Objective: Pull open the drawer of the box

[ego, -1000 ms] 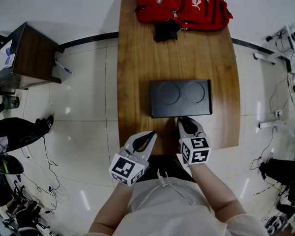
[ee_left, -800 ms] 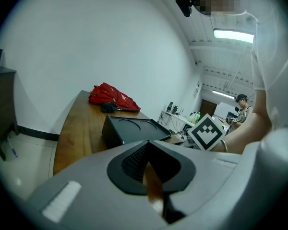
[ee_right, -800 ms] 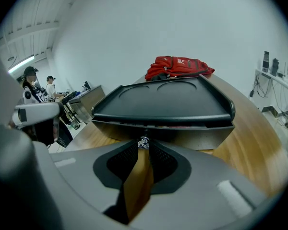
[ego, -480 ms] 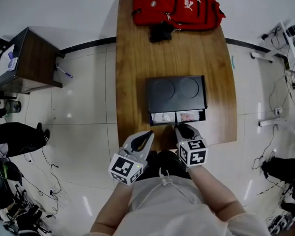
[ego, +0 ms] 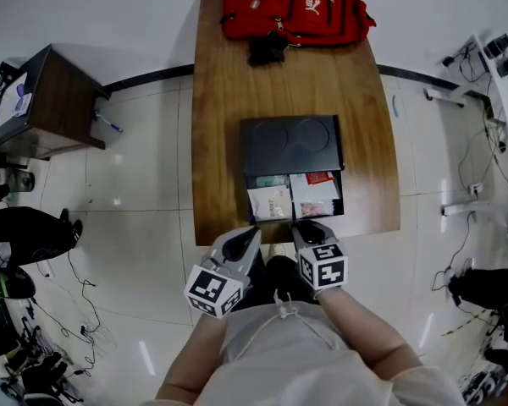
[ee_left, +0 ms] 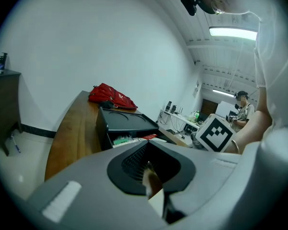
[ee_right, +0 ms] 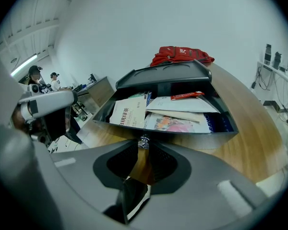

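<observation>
A black box (ego: 291, 144) sits mid-table, and its drawer (ego: 295, 196) stands pulled out toward me, filled with papers and leaflets (ee_right: 168, 113). My right gripper (ego: 308, 226) is at the drawer's front edge, shut on the small metal drawer knob (ee_right: 143, 142). To the left of the drawer, at the table's near edge, my left gripper (ego: 251, 238) is held shut with nothing in it. In the left gripper view the box (ee_left: 122, 122) and open drawer lie ahead and to the right of that gripper (ee_left: 151, 177).
A red backpack (ego: 292, 7) with a black item (ego: 267, 49) lies at the far end of the wooden table (ego: 216, 142). A dark side cabinet (ego: 42, 100) stands on the tiled floor at left. Cables and a person's legs (ego: 25, 231) are at lower left.
The drawer went from closed to pulled well out. My right gripper drew back toward me with the knob. The left gripper stayed in about the same place.
</observation>
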A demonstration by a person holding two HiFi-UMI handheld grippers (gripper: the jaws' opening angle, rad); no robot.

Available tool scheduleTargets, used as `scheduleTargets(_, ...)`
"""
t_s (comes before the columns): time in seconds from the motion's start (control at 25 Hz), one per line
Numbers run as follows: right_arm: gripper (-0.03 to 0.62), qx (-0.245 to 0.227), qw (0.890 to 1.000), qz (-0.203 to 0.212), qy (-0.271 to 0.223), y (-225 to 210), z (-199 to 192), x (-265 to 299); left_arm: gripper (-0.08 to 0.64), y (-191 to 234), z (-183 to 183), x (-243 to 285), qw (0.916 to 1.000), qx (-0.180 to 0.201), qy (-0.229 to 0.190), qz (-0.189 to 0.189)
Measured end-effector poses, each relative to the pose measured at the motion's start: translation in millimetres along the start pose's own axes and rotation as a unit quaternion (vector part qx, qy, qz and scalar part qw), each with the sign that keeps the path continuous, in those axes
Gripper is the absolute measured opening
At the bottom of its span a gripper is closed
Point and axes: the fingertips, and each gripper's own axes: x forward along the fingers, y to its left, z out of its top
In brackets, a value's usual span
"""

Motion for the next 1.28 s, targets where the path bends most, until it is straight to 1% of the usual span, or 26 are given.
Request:
scheduleTargets(0.2, 0.063, -0.017, 1.0, -0.003, 0.0, 2, -5, -9, 0.005, -11, -1, -3, 1.0, 0.001, -0.008, 0.005)
scheduleTargets(0.36, 0.048, -0.011, 1.0, 0.005, -0.002, 3, -8, -11, 0.005, -17, -5, -9, 0.9999, 0.0, -0.01, 0.01)
scheduleTargets(0.52, 0.035, -0.008, 1.0, 0.007, -0.015, 6, -7, -16, 0.005, -20, -8, -15, 0.9998, 0.001, -0.012, 0.014)
scheduleTargets(0.56, 0.026, -0.012, 1.0, 0.008, -0.02, 8, -5, -20, 0.005, -21, -7, -16, 0.9998, 0.002, -0.014, 0.016)
scheduleTargets(0.6, 0.003, -0.019, 0.999, 0.011, -0.027, 10, -3, -24, 0.005, -22, -5, -16, 0.9997, 0.002, -0.017, 0.017)
scheduleTargets(0.68, 0.003, -0.037, 0.998, 0.018, -0.047, 13, 6, -36, 0.005, -26, 2, -17, 0.9995, 0.001, -0.028, 0.016)
scheduleTargets(0.76, 0.003, -0.06, 0.995, 0.022, -0.078, 15, 21, -53, 0.005, -31, 11, -16, 0.9991, 0.007, -0.04, 0.013)
scheduleTargets(0.88, 0.003, -0.098, 0.986, 0.017, -0.135, 14, 47, -83, 0.005, -40, 27, -19, 0.998, 0.027, -0.056, 0.013)
scheduleTargets(1.0, 0.004, -0.128, 0.975, 0.006, -0.184, 10, 70, -114, 0.005, -47, 44, -32, 0.996, 0.04, -0.077, 0.024)
scheduleTargets(1.12, 0.008, -0.14, 0.967, 0.004, -0.215, 8, 84, -135, 0.005, -52, 56, -43, 0.9938, 0.048, -0.095, 0.034)
scheduleTargets(1.28, 0.008, -0.138, 0.961, 0.007, -0.24, 8, 81, -152, 0.005, -60, 57, -50, 0.9929, 0.047, -0.102, 0.039)
